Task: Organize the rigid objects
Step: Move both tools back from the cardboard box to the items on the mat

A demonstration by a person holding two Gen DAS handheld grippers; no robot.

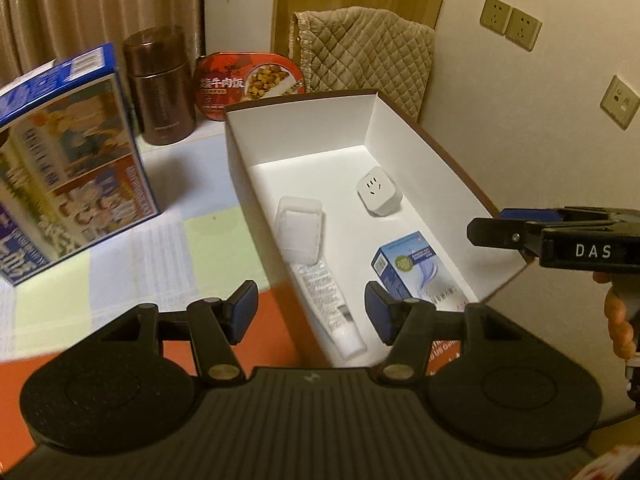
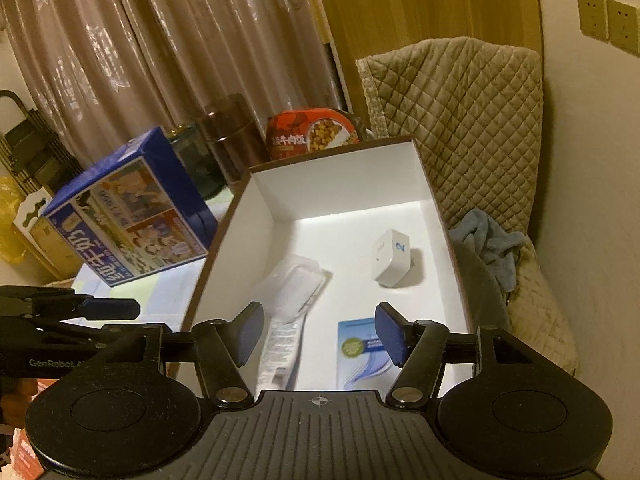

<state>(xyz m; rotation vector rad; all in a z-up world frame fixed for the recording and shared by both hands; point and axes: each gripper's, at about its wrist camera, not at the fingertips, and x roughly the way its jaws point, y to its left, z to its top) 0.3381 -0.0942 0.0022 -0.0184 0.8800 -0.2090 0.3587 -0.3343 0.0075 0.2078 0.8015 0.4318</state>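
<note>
The white open cardboard box (image 1: pixel 304 128) with a brown outside sits on a pastel checked tablecloth (image 1: pixel 168 240) and holds a white plug adapter (image 1: pixel 379 196), a clear plastic case (image 1: pixel 300 228), a white tube (image 1: pixel 332 312) and a small blue carton (image 1: pixel 416 272). Beside it stand a large blue printed box (image 1: pixel 68 168), a brown metal canister (image 1: pixel 160 88) and a red meal tub (image 1: pixel 250 82), backed by beige curtains (image 2: pixel 160 52) and a quilted chair cover (image 2: pixel 460 120). The left gripper (image 1: pixel 310 312) and right gripper (image 2: pixel 320 332) both hover spread wide and empty over the box's near end.

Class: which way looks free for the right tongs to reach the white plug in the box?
Probably from above. The right tongs stand open over the box, which has no lid, and the plug lies apart from the tube and clear case, with nothing over it.
</note>
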